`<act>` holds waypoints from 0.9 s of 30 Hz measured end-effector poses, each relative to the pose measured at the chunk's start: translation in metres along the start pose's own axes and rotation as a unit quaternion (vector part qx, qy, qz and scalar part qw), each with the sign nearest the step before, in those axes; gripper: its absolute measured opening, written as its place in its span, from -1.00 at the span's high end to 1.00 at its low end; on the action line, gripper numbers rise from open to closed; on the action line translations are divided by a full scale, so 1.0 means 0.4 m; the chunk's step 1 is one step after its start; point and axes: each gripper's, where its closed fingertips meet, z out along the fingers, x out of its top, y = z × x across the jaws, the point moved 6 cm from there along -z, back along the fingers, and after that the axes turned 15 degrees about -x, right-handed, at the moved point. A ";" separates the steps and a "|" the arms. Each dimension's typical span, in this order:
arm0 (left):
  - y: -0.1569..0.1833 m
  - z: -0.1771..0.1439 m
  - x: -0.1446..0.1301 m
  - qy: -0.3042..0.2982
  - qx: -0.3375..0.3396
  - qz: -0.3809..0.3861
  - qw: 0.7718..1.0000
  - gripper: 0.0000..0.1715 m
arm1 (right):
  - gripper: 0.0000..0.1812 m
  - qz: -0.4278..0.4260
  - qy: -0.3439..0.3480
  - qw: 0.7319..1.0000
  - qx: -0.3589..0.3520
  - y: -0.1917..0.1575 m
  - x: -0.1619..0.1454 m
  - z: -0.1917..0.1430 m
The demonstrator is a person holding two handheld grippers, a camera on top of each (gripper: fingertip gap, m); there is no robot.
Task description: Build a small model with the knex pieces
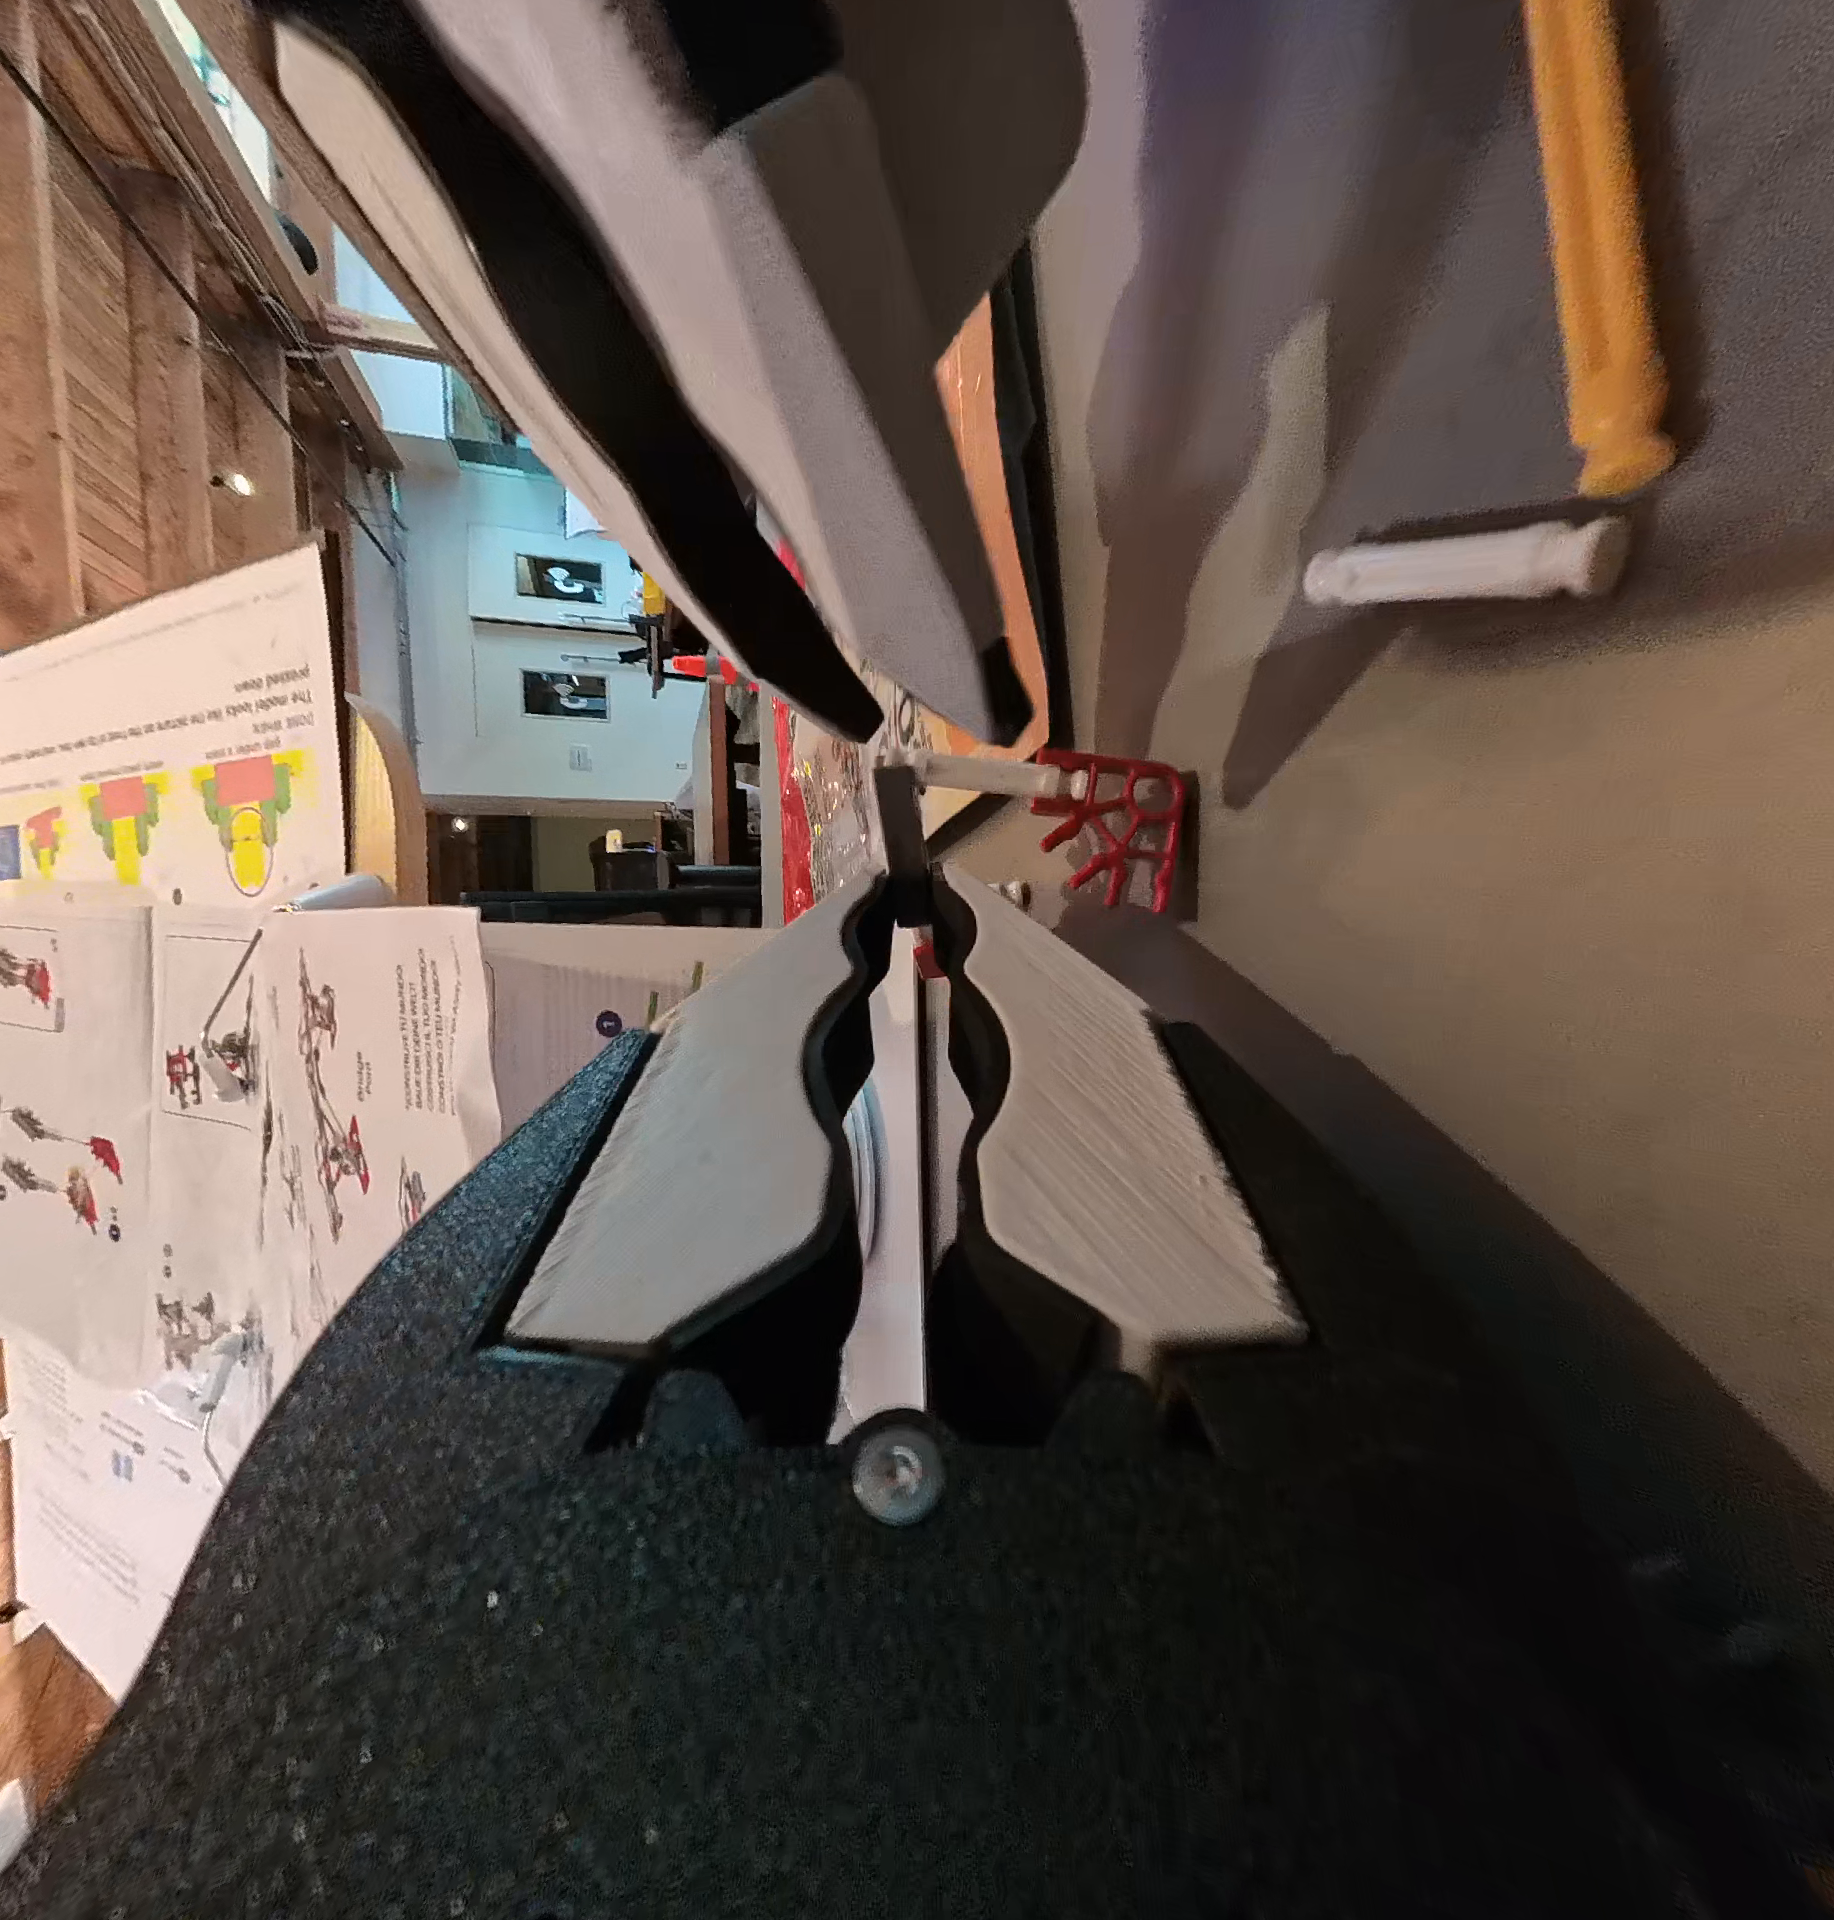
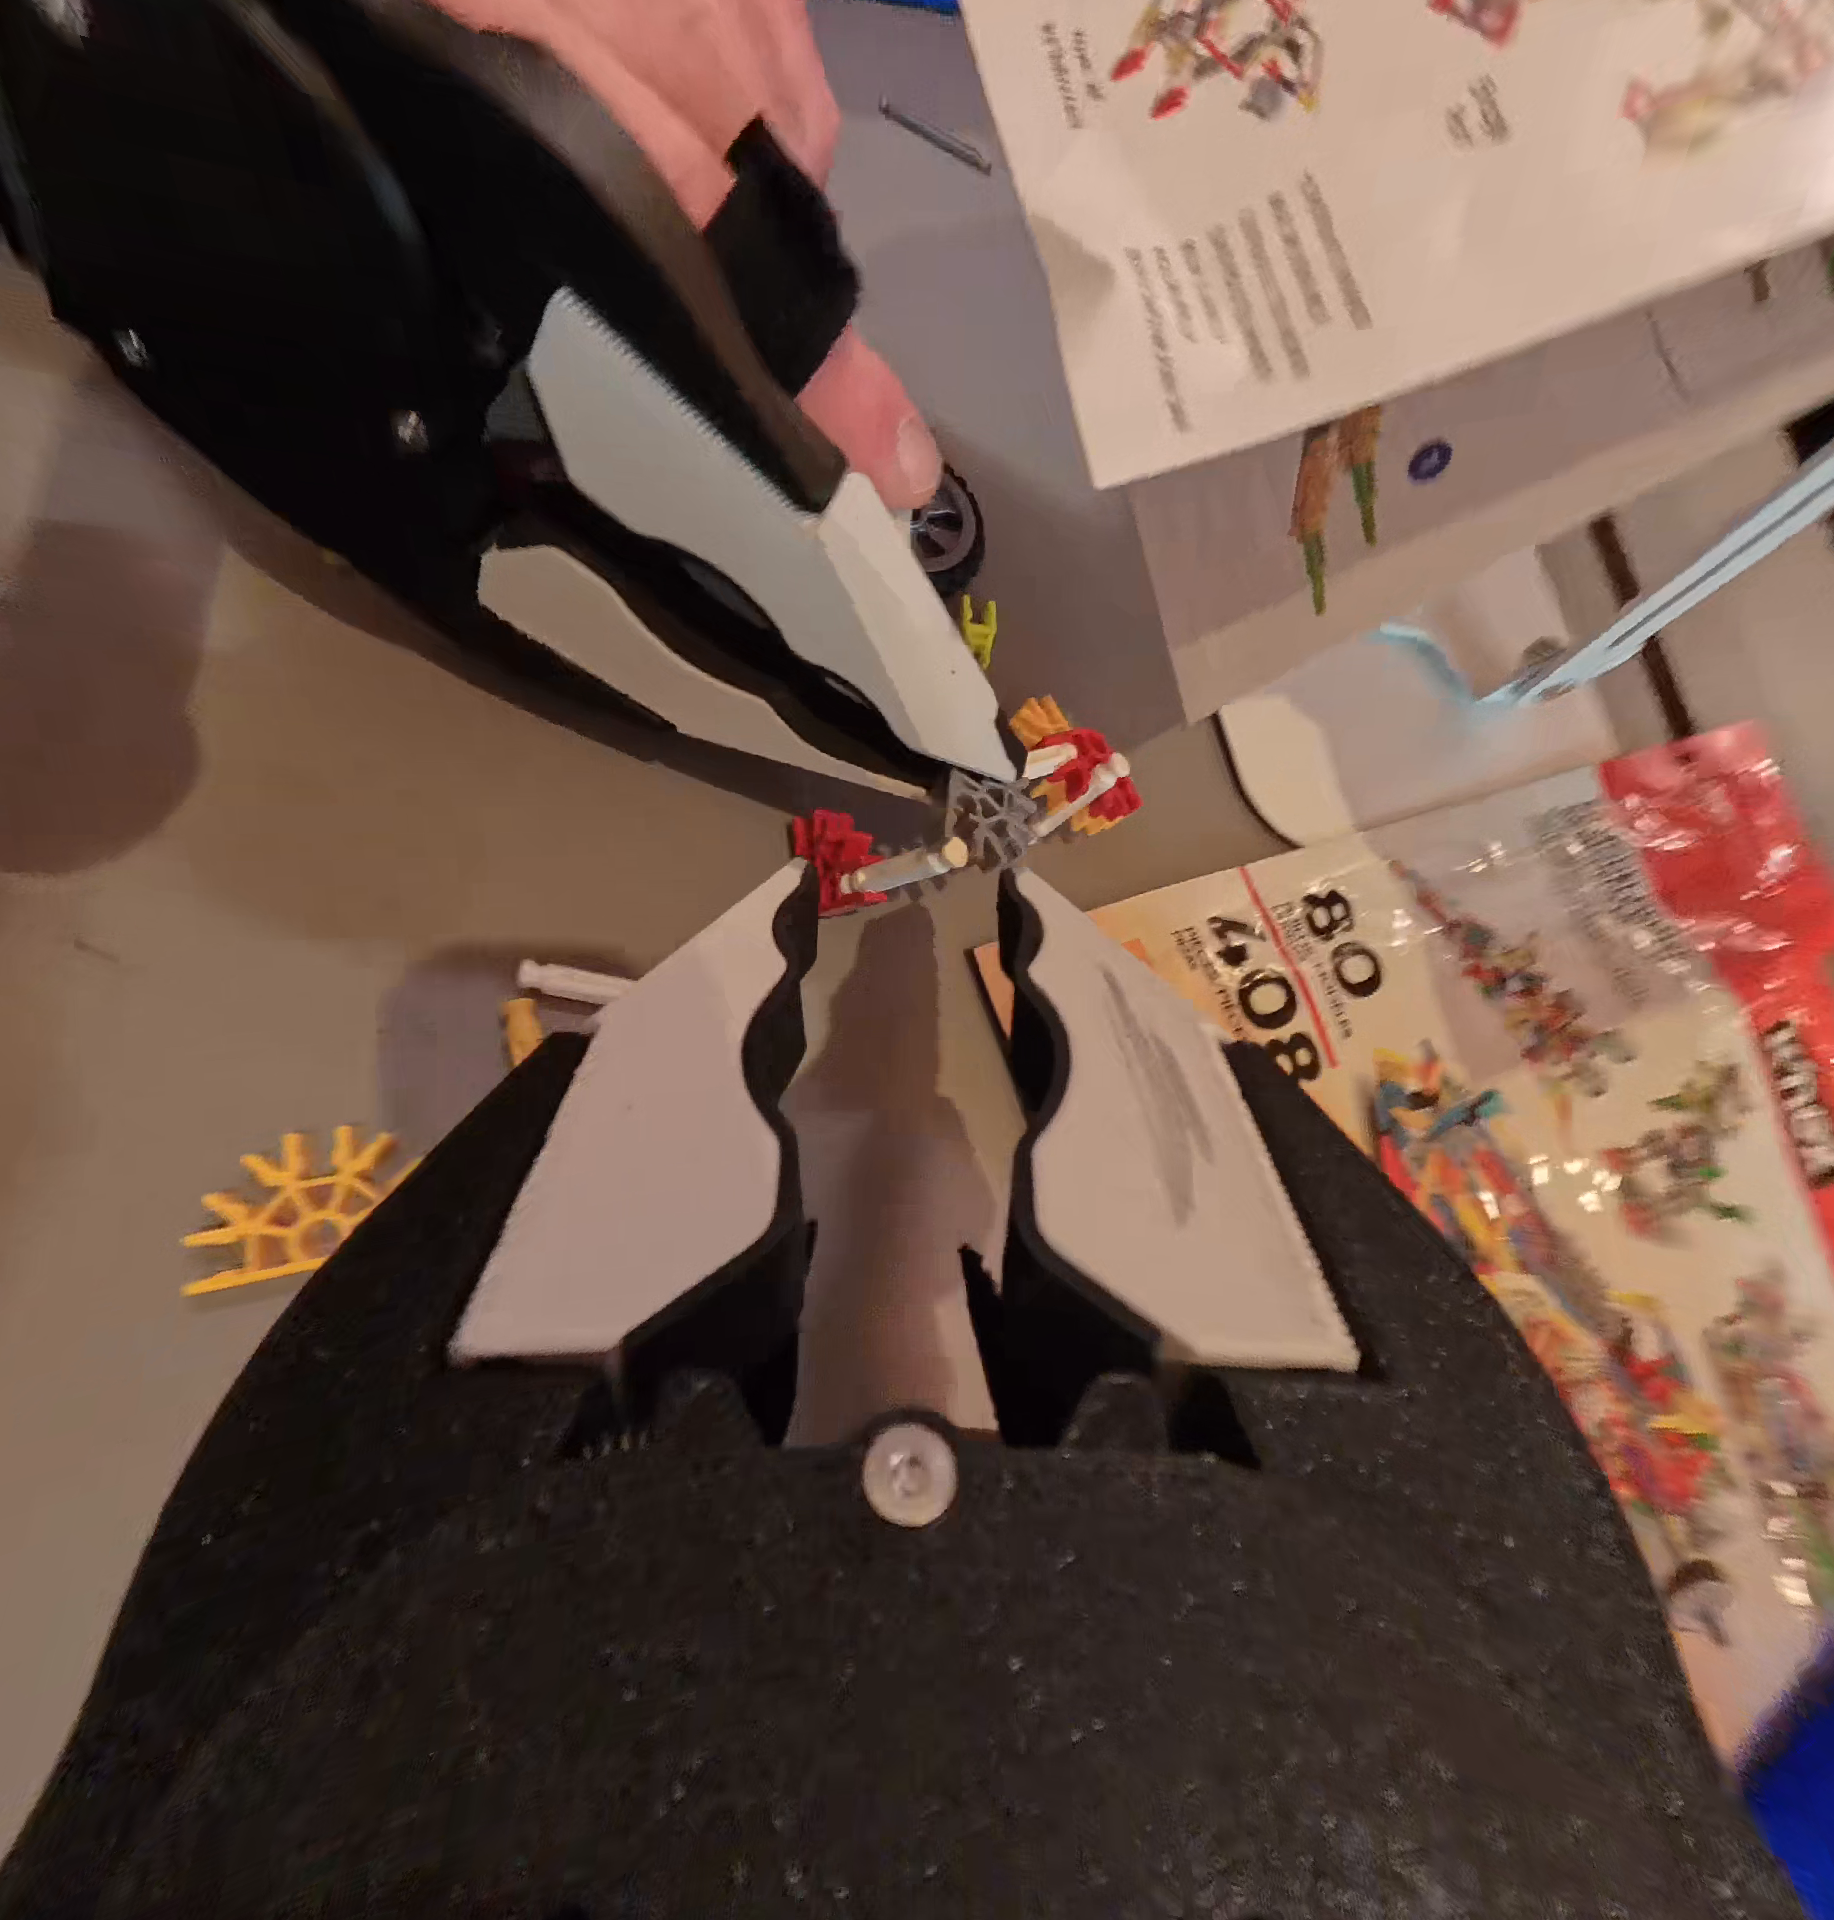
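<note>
My left gripper (image 1: 908,899) is shut on a grey connector (image 1: 905,831) of a small rod-and-connector model. A white rod (image 1: 980,774) runs from it to a red connector (image 1: 1121,831). In the right wrist view the left gripper (image 2: 980,769) comes in from the upper left, a hand on it, pinching the grey connector (image 2: 986,821). My right gripper (image 2: 902,883) is open, its fingertips either side of the white rod (image 2: 897,868), the left tip close to the red connector (image 2: 830,847). More red and orange connectors (image 2: 1079,774) sit on the model's far side. The right gripper (image 1: 944,727) shows above in the left wrist view.
On the grey table lie a yellow connector (image 2: 289,1210), a white rod (image 2: 570,982), a yellow rod (image 1: 1609,260), a small wheel (image 2: 949,525) and a yellow clip (image 2: 980,629). Instruction sheets (image 2: 1360,208) lie behind, and a clear bag of parts (image 2: 1619,1039) to the right. Less than 4 cm separates the two grippers' tips.
</note>
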 end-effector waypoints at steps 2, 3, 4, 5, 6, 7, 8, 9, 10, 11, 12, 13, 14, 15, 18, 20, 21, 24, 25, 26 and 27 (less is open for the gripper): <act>-0.003 0.000 -0.007 0.001 -0.005 -0.008 1.000 0.93 | 0.58 -0.047 0.003 0.999 -0.014 -0.018 0.003 0.009; -0.004 0.000 -0.011 -0.001 -0.008 -0.012 1.000 0.94 | 0.55 -0.067 0.005 0.997 -0.023 -0.025 0.005 0.014; -0.004 -0.001 -0.014 -0.002 -0.010 -0.010 1.000 0.94 | 0.54 -0.081 0.006 0.996 -0.032 -0.028 0.005 0.018; -0.004 -0.002 -0.015 0.000 -0.012 -0.007 1.000 0.94 | 0.45 -0.086 0.009 0.995 -0.039 -0.027 0.007 0.020; -0.004 -0.002 -0.015 0.000 -0.012 -0.009 1.000 0.94 | 0.41 -0.085 0.015 0.996 -0.040 -0.027 0.009 0.020; -0.004 -0.003 -0.014 0.000 -0.014 -0.012 1.000 0.94 | 0.39 -0.083 0.022 0.995 -0.040 -0.026 0.012 0.019; -0.004 -0.003 -0.014 0.000 -0.015 -0.013 1.000 0.94 | 0.36 -0.085 0.028 0.995 -0.042 -0.026 0.013 0.018; -0.005 -0.002 -0.014 0.000 -0.016 -0.013 1.000 0.94 | 0.35 -0.089 0.031 0.995 -0.042 -0.028 0.013 0.019; -0.005 -0.003 -0.014 0.000 -0.017 -0.015 1.000 0.94 | 0.35 -0.094 0.031 0.994 -0.041 -0.031 0.012 0.021; -0.005 -0.003 -0.014 0.000 -0.017 -0.015 1.000 0.94 | 0.36 -0.100 0.028 0.994 -0.040 -0.035 0.009 0.024; -0.005 -0.003 -0.014 -0.001 -0.017 -0.013 1.000 0.94 | 0.37 -0.106 0.025 0.993 -0.038 -0.039 0.005 0.029; -0.005 -0.003 -0.014 0.000 -0.018 -0.014 1.000 0.94 | 0.39 -0.113 0.024 0.992 -0.041 -0.042 0.002 0.033; -0.005 -0.003 -0.014 0.000 -0.018 -0.014 1.000 0.94 | 0.42 -0.119 0.025 0.991 -0.048 -0.041 0.001 0.036; -0.004 -0.003 -0.013 -0.001 -0.017 -0.011 1.000 0.94 | 0.45 -0.119 0.026 0.991 -0.051 -0.039 -0.001 0.038; -0.001 -0.002 -0.012 0.000 -0.018 -0.006 1.000 0.94 | 0.51 -0.116 0.032 0.992 -0.050 -0.036 -0.005 0.039; -0.001 -0.002 -0.012 -0.004 -0.015 -0.004 1.000 0.94 | 0.51 -0.115 0.034 0.992 -0.049 -0.037 -0.005 0.039; 0.000 -0.002 -0.012 -0.004 -0.015 -0.003 1.000 0.94 | 0.51 -0.115 0.033 0.992 -0.048 -0.038 -0.004 0.038; 0.000 -0.004 -0.012 -0.001 -0.018 -0.004 1.000 0.94 | 0.51 -0.104 0.031 0.993 -0.041 -0.036 -0.006 0.037; 0.001 -0.003 -0.012 -0.002 -0.017 -0.002 1.000 0.94 | 0.51 -0.102 0.031 0.994 -0.040 -0.036 -0.007 0.037; 0.001 -0.003 -0.012 -0.004 -0.015 0.003 1.000 0.94 | 0.51 -0.101 0.031 0.994 -0.040 -0.036 -0.007 0.037; 0.002 -0.003 -0.012 -0.005 -0.013 0.007 1.000 0.94 | 0.51 -0.099 0.029 0.994 -0.039 -0.035 -0.007 0.037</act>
